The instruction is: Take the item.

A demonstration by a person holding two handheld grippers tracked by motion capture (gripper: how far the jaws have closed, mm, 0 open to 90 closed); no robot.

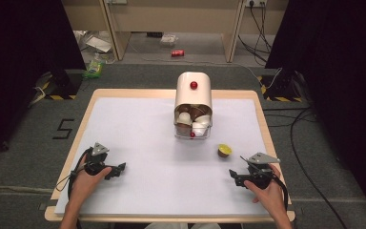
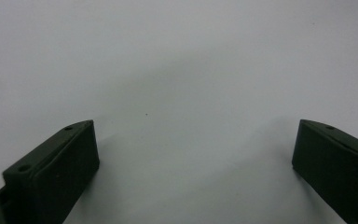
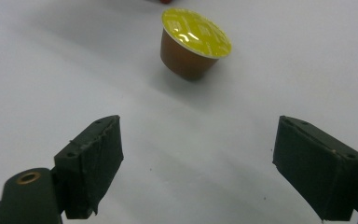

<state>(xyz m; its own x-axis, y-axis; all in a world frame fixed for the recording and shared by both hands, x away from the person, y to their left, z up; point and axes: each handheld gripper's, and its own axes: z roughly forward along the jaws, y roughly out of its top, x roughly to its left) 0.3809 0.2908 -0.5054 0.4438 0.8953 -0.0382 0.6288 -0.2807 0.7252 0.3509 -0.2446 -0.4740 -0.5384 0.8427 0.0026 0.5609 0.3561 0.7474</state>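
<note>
A brown coffee capsule with a yellow foil lid (image 1: 224,150) (image 3: 193,44) stands alone on the white table mat (image 1: 138,129), right of centre. My right gripper (image 1: 232,176) (image 3: 198,119) rests low near the front right, a short way in front of the capsule, open with nothing between its jaws. My left gripper (image 1: 121,168) (image 2: 196,123) lies at the front left, open over bare mat. A white capsule holder with a red knob (image 1: 193,93) stands at the back centre, with several brown and white capsules in its clear front tray.
The mat covers a wooden table whose edge (image 1: 265,124) shows on the right. Cables (image 1: 295,138) run across the grey floor to the right. A red can (image 1: 177,53) lies on the floor beyond the table, and dark curtains hang on both sides.
</note>
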